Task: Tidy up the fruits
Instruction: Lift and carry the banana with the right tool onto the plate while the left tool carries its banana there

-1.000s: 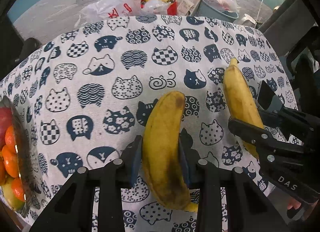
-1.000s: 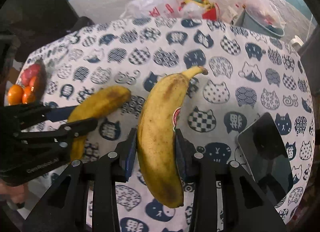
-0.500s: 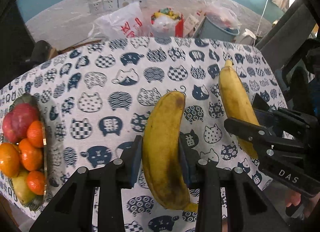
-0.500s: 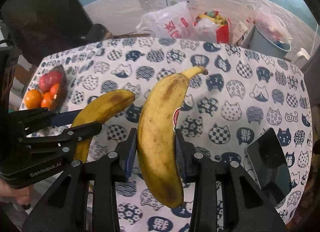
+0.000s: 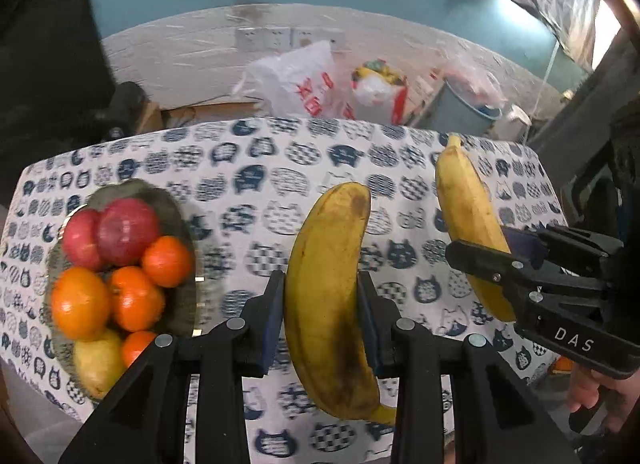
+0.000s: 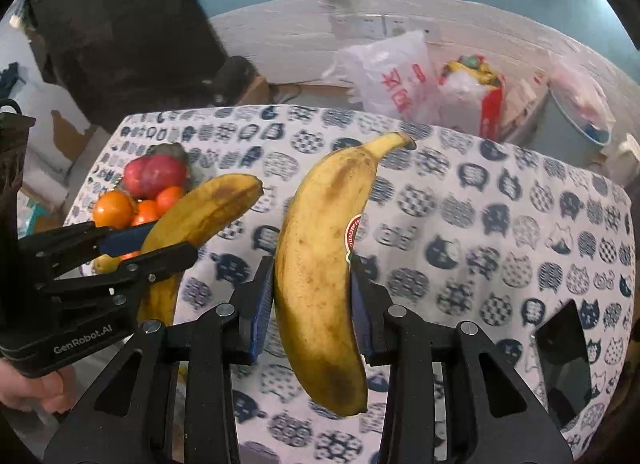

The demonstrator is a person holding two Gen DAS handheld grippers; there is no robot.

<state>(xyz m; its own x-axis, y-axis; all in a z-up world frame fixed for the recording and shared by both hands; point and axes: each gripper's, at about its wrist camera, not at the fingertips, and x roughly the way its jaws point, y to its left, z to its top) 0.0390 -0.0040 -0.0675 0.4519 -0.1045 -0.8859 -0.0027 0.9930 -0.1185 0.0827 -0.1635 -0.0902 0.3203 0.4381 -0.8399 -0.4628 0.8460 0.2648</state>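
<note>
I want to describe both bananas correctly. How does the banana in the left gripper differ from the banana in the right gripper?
The left banana has a large dark bruise along its lower side; the right banana shows only small brown spots. The right banana carries a red sticker; none is visible on the left banana. The left banana's far end is blunt; the right banana's ends in a stem. Both are yellow, clamped between fingers, and held above the table.

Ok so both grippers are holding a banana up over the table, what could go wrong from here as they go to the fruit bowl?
1. The fruit bowl is already heaped with apples and oranges, so a banana laid on top could roll off or knock fruit out.
2. The left gripper and right gripper are close together; heading for the same bowl, they might collide.
3. The left banana looks bruised and soft, so the clamp could squash it.
</note>
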